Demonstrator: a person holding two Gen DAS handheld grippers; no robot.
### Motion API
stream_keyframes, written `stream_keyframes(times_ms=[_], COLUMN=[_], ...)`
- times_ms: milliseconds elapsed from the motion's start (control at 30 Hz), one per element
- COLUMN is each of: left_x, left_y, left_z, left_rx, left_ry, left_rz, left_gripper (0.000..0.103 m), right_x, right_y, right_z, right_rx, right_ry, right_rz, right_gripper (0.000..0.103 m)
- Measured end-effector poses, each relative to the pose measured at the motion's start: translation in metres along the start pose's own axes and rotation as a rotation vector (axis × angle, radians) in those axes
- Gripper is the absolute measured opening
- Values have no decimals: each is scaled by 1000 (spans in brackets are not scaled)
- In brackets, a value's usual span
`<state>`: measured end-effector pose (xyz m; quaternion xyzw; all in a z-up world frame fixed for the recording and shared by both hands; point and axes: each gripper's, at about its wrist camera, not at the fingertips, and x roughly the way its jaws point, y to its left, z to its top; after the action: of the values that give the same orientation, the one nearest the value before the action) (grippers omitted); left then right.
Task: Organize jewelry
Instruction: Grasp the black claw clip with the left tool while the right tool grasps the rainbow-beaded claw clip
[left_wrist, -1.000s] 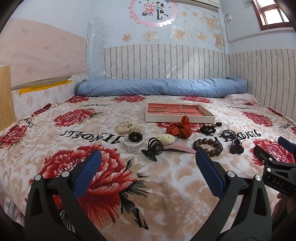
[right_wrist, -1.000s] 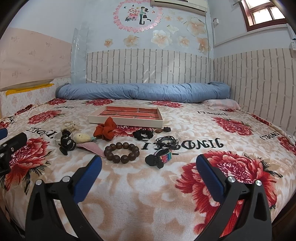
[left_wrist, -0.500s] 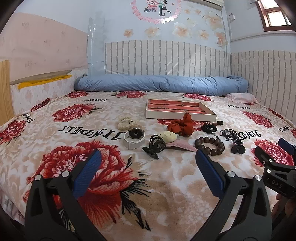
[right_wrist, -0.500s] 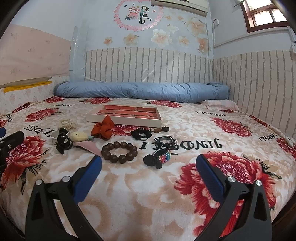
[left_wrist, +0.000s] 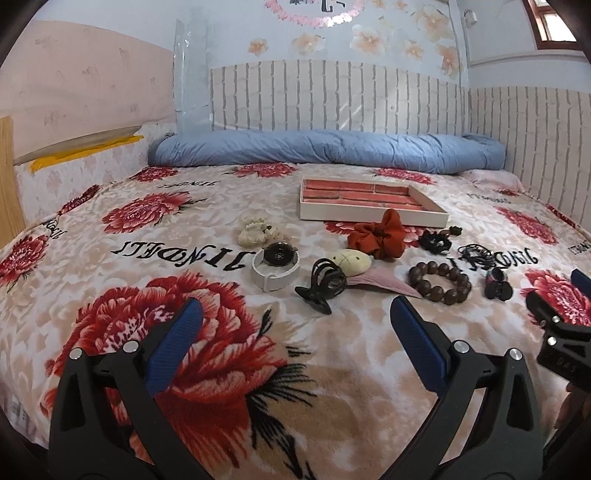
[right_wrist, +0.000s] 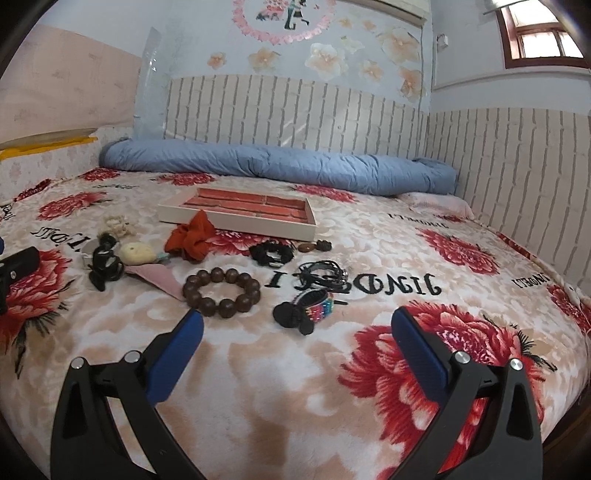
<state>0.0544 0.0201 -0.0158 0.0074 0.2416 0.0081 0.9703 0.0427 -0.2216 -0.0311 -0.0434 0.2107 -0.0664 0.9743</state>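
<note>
A white jewelry tray (left_wrist: 373, 216) with red lining lies on the floral bed; it also shows in the right wrist view (right_wrist: 236, 218). In front of it lie a red scrunchie (left_wrist: 380, 236), a white watch (left_wrist: 276, 267), a black claw clip (left_wrist: 325, 286), a brown bead bracelet (right_wrist: 221, 291), a rainbow bracelet (right_wrist: 317, 308) and black cords (right_wrist: 327, 274). My left gripper (left_wrist: 295, 319) is open and empty, just short of the claw clip. My right gripper (right_wrist: 295, 328) is open and empty, just short of the rainbow bracelet.
A rolled blue quilt (left_wrist: 325, 153) lies along the brick-pattern wall behind the tray. A cream hair tie (left_wrist: 255, 230), a beige oval piece (left_wrist: 351, 261) and a pink feather (left_wrist: 384, 282) lie among the items. The right gripper's finger (left_wrist: 554, 321) shows at the left view's right edge.
Both grippers have moved forward and lower toward the row of jewelry, which now looks closer. Nothing on the bed has moved. Both stay open.
</note>
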Motion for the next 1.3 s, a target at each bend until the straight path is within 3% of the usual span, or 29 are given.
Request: stream_keyframes(times_ms=[367, 533, 833, 1233, 1300], left_x=[44, 68, 102, 122, 128], left_y=[0, -1, -11, 4, 5], left_z=[18, 30, 45, 34, 32], left_rx=[-21, -22, 22, -31, -28], left_ry=[104, 114, 131, 235, 260], left_rz=[-40, -34, -9, -45, -51], left_gripper=[98, 98, 98, 98, 98], right_x=[60, 86, 124, 139, 138], right_y=[-19, -26, -30, -24, -24], right_z=[14, 24, 36, 16, 16], right_rx=[91, 143, 162, 146, 142], right_ry=[188, 254, 323, 401, 398], right_rz=[13, -11, -40, -61, -56], right_gripper=[99, 99, 99, 98, 94])
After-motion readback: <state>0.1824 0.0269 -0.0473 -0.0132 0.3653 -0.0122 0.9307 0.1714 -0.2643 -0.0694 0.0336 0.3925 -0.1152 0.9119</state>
